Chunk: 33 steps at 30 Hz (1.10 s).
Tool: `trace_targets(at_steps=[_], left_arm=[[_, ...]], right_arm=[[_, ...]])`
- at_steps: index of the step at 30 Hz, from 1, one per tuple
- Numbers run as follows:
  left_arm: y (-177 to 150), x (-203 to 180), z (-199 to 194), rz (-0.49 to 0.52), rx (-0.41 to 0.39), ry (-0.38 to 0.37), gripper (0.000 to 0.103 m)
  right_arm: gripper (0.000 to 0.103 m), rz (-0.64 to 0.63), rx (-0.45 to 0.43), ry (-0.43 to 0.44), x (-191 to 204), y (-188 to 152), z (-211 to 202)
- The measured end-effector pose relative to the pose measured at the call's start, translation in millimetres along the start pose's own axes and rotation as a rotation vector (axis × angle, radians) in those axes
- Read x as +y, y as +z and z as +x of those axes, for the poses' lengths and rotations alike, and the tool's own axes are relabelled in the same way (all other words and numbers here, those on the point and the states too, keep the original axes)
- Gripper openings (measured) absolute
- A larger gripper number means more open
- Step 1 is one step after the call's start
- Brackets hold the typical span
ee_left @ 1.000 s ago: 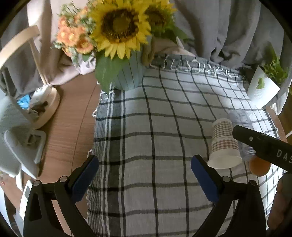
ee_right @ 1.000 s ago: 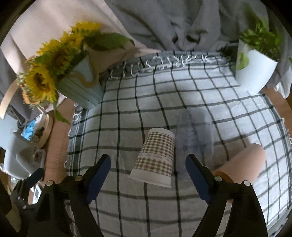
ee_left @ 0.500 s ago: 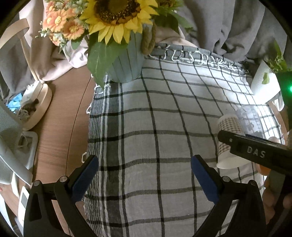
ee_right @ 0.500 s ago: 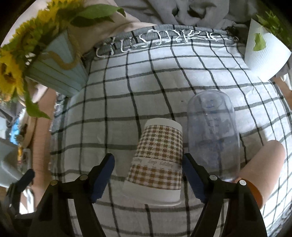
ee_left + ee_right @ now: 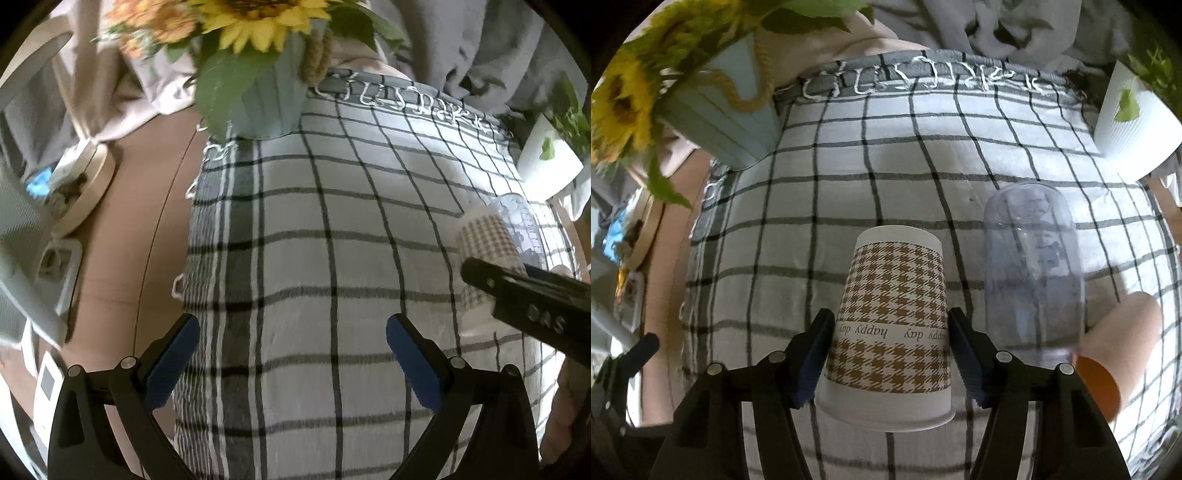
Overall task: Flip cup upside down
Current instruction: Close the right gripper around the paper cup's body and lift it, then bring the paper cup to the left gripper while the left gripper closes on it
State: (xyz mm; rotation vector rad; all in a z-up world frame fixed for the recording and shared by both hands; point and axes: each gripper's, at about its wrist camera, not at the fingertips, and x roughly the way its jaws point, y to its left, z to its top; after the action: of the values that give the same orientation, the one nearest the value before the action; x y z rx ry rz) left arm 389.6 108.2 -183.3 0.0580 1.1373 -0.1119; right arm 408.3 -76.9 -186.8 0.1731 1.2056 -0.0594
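Observation:
A white paper cup (image 5: 892, 325) with a brown houndstooth print stands upside down, rim down, on the checked cloth (image 5: 886, 177). My right gripper (image 5: 890, 354) straddles it, one blue pad close against each side of its lower half; whether they press it is unclear. In the left wrist view the same cup (image 5: 487, 254) stands at the right, partly hidden by the right gripper's black finger (image 5: 517, 295). My left gripper (image 5: 291, 354) is open and empty above the cloth's left part.
A clear plastic cup (image 5: 1032, 273) stands upside down just right of the paper cup. An orange cup (image 5: 1108, 358) lies on its side beyond it. A sunflower vase (image 5: 720, 122) stands back left, a white plant pot (image 5: 1134, 122) back right. Bare wood table (image 5: 140, 229) lies left.
My right gripper has moved forward and closed in around the paper cup, from well apart to pads beside its walls. The left gripper has drifted left and forward, staying open.

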Motion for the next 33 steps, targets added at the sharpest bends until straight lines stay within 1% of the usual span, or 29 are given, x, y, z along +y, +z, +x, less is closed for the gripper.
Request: trace_targets(at_steps=[3, 7, 13, 18, 21, 23, 25, 28, 29, 32, 33], left_arm=[[-12.4, 5.0, -3.2, -0.007, 0.012, 0.006, 0.103], [-31.5, 9.9, -3.0, 0.008, 0.045, 0.043, 0.103], [-57.9, 25.3, -1.8, -0.021, 0.095, 0.07, 0.103], [-69.3, 29.5, -0.4, -0.034, 0.117, 0.075, 0.103], [-74.0, 29.0, -0.4, -0.025, 0.123, 0.079, 0.103], [-76.3, 28.7, -0.2, -0.027, 0.129, 0.067, 0.103], [-77.5, 28.3, 0.4, -0.038, 0.138, 0.056, 0.103], [-76.5, 29.4, -0.1, -0.051, 0.139, 0.068, 0.103], [-76.5, 29.3, -0.5, -0.054, 0.139, 0.073, 0.103], [-75.7, 28.9, -3.5, -0.063, 0.14, 0.088, 0.103], [-75.3, 28.4, -6.2, -0.066, 0.134, 0.095, 0.103]], right_arm=[[0.062, -0.013, 0.011, 0.011, 1.1, -11.9, -11.4], [0.062, -0.027, 0.029, 0.033, 4.0, -29.6, -17.9], [0.063, -0.047, 0.077, 0.069, 15.6, -54.9, -12.8], [0.062, -0.081, 0.109, 0.073, 21.9, -67.2, -5.7], [0.063, -0.105, 0.107, 0.057, 27.0, -73.8, -7.6], [0.063, -0.125, 0.102, 0.048, 30.1, -77.5, -9.0], [0.063, -0.126, 0.111, 0.042, 33.9, -79.0, -7.1], [0.063, -0.116, 0.121, 0.047, 32.2, -82.0, -4.6], [0.063, -0.115, 0.122, 0.052, 31.9, -82.0, -2.1], [0.076, -0.099, 0.133, 0.08, 27.0, -82.6, -1.5], [0.076, -0.094, 0.124, 0.083, 23.9, -83.2, -3.9]])
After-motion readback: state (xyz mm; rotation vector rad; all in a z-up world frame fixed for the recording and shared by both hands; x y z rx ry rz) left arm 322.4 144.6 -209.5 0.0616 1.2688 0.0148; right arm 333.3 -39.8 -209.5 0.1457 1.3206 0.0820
